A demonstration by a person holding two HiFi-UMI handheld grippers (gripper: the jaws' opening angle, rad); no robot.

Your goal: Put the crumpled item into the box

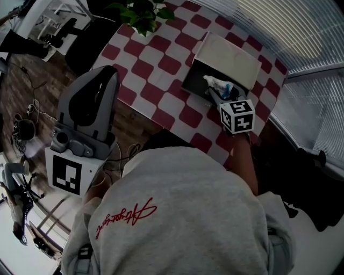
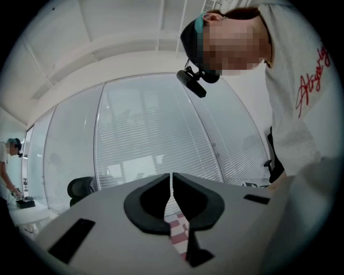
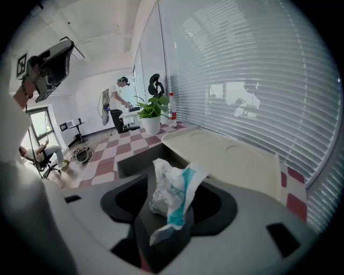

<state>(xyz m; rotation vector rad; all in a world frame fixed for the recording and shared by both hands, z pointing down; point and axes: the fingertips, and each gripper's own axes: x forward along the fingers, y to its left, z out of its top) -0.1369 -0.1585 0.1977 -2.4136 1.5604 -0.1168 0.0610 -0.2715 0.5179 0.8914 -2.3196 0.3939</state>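
Note:
An open box [image 1: 226, 60] with a cream lid and a dark inside stands on the red-and-white checkered table [image 1: 156, 72]. My right gripper [image 1: 221, 92], with its marker cube, points down at the box's near rim. A crumpled white and teal item [image 1: 216, 82] sits at its tips. In the right gripper view the crumpled item [image 3: 172, 185] lies loosely between the widely spread jaws of the right gripper [image 3: 171, 203], over the box [image 3: 226, 156]. My left gripper [image 1: 90, 105] is held off the table's left side. In its own view the left gripper [image 2: 171, 176] is shut and holds nothing.
A potted plant [image 1: 141, 13] stands at the table's far end, left of the box. Window blinds [image 1: 317, 43] run along the right side. Office chairs and cables [image 1: 24, 126] lie on the floor at left. Another person [image 3: 115, 110] stands at a desk in the background.

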